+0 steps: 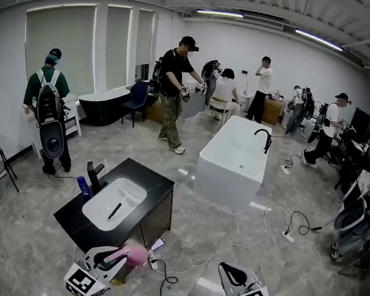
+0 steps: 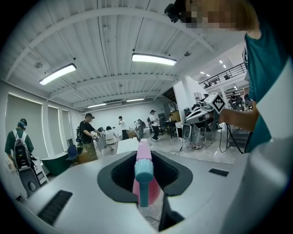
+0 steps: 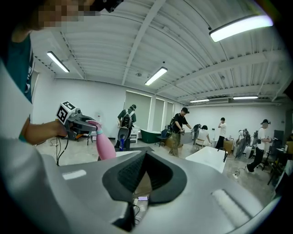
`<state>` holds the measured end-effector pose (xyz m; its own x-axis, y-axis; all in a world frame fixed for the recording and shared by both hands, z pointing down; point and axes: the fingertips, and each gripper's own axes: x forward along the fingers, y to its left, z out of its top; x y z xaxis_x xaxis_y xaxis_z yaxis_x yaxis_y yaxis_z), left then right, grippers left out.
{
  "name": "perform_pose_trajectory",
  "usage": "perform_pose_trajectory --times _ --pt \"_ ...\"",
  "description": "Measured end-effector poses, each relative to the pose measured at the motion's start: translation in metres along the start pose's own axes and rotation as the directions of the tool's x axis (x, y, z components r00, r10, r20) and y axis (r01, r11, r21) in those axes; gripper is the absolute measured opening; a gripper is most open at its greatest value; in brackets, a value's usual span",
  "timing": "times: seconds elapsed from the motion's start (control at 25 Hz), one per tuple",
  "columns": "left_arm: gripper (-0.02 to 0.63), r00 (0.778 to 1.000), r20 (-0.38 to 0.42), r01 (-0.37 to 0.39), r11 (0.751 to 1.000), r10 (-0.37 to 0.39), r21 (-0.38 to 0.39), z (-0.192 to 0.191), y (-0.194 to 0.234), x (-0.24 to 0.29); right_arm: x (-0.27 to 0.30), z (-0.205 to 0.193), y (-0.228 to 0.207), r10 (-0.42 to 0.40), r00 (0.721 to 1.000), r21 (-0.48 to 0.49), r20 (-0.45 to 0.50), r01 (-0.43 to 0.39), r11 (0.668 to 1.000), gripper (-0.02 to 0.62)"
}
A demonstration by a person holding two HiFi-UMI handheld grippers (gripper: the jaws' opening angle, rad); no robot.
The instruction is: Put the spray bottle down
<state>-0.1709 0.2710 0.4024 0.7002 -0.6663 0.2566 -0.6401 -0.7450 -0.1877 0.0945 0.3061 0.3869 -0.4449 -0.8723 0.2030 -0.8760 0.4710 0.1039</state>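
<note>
Item: pink plastic spray bottle (image 1: 134,255), smooth rounded body tapering to a pink head with a teal nozzle and trigger, glossy finish. Location: off the ground, carried nearly level in the left gripper (image 2: 143,161), over the floor just short of the near corner of the vanity, touching no surface. Tool state, left: the jaws are drawn in narrow and clamped on the bottle's neck and upper body, with the teal trigger facing the camera in the left gripper view. Tool state, right: right gripper (image 3: 145,155) is empty, its ribbed black pads meeting at the tips and nothing between them; it is held beside the left one and well apart from it. Task status: not yet done; the bottle has not been set down. By judgement, what is left is to bring it over a surface, stand it on its base and release the clamp. Likely resting place: matte black rectangular vanity cabinet (image 1: 144,176), flat-topped and hard-edged, with an inset glossy white rectangular basin (image 1: 104,211) of rounded corners. Also on the vanity: tall black tap (image 1: 95,176) and small purple bottle (image 1: 83,187) at the far left edge; a dark slender object lies in the basin, kind not discernible. Surroundings: white freestanding bathtub (image 1: 225,171), smooth and box-shaped; grey marbled tile floor (image 1: 26,239), polished, crossed by loose black and white cables.
</note>
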Motion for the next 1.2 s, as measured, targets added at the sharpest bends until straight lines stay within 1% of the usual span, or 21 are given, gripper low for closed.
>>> perform_pose_trajectory --times 0.24,0.4,0.56,0.64,0.76,0.84,0.92,1.08,1.2 --pt "0.091 0.998 -0.006 0.061 0.998 -0.061 0.005 0.000 0.039 0.031 0.039 0.006 -0.017 -0.056 0.998 0.023 -0.015 0.056 0.998 0.009" --pt "0.091 0.995 0.005 0.096 0.995 -0.096 0.010 -0.002 0.074 0.046 0.074 0.012 -0.020 -0.082 0.996 0.022 -0.025 0.083 0.996 0.009" --pt "0.091 0.993 0.005 0.119 0.993 -0.119 0.007 -0.018 0.107 0.061 0.112 0.016 -0.019 -0.092 0.995 0.019 -0.030 0.092 0.996 0.009" --pt "0.091 0.993 -0.002 0.120 0.993 -0.120 -0.003 -0.025 0.122 0.070 0.131 0.013 -0.019 -0.078 0.996 0.023 -0.041 0.079 0.997 0.009" --pt "0.091 0.996 -0.021 0.087 0.996 -0.087 -0.026 -0.033 0.142 0.083 0.157 0.009 -0.030 -0.049 0.997 0.022 -0.065 0.050 0.998 0.009" --pt "0.091 0.997 -0.029 0.069 0.997 -0.070 -0.041 -0.039 0.152 0.097 0.177 0.009 -0.050 -0.041 0.997 0.028 -0.062 0.042 0.999 0.009" --pt "0.091 0.998 -0.031 0.045 0.998 -0.046 -0.048 -0.036 0.164 0.113 0.202 0.011 -0.072 -0.018 0.999 0.036 -0.051 0.020 0.999 0.009" --pt "0.091 0.998 -0.028 -0.058 0.995 0.055 -0.079 -0.018 0.176 0.129 0.247 0.023 -0.103 0.089 0.996 0.005 -0.031 -0.089 0.996 0.009" --pt "0.091 0.994 -0.035 -0.105 0.991 0.103 -0.084 -0.011 0.181 0.147 0.272 0.032 -0.129 0.135 0.991 -0.006 -0.008 -0.136 0.991 0.009"
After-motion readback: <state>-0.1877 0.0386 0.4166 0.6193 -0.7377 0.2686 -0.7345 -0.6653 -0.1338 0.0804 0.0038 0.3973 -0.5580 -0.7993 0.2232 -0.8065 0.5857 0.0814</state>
